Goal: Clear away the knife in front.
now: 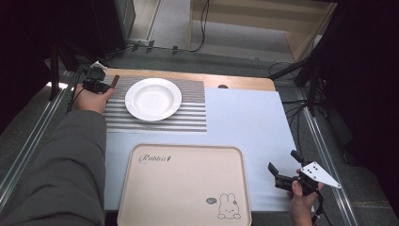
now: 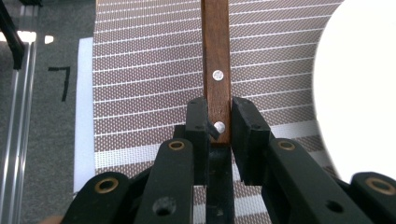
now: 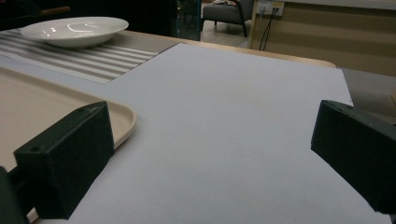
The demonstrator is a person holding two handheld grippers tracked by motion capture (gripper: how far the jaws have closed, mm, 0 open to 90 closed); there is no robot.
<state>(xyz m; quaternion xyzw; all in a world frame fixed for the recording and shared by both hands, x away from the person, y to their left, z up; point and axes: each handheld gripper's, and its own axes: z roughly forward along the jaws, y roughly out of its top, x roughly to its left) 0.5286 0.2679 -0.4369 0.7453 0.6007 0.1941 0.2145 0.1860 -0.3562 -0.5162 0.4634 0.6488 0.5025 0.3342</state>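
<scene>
My left hand-held gripper (image 2: 219, 123) is clamped on the end of a wooden handle (image 2: 216, 70) with metal rivets, held over the striped placemat (image 2: 149, 70) just left of the white plate (image 1: 153, 98). My right hand-held gripper (image 3: 210, 154) is wide open with nothing between its jaws, low over the desk (image 1: 244, 117), well apart from the plate, beside the beige tray (image 1: 183, 183).

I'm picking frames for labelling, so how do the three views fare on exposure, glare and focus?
High view: room edges fall to black, the plate is bright but readable. Left gripper view: the plate is blown out to plain white, the wooden handle and the mat are sharp. Right gripper view: dim, the near jaws are soft, with highlights on the plate.
</scene>
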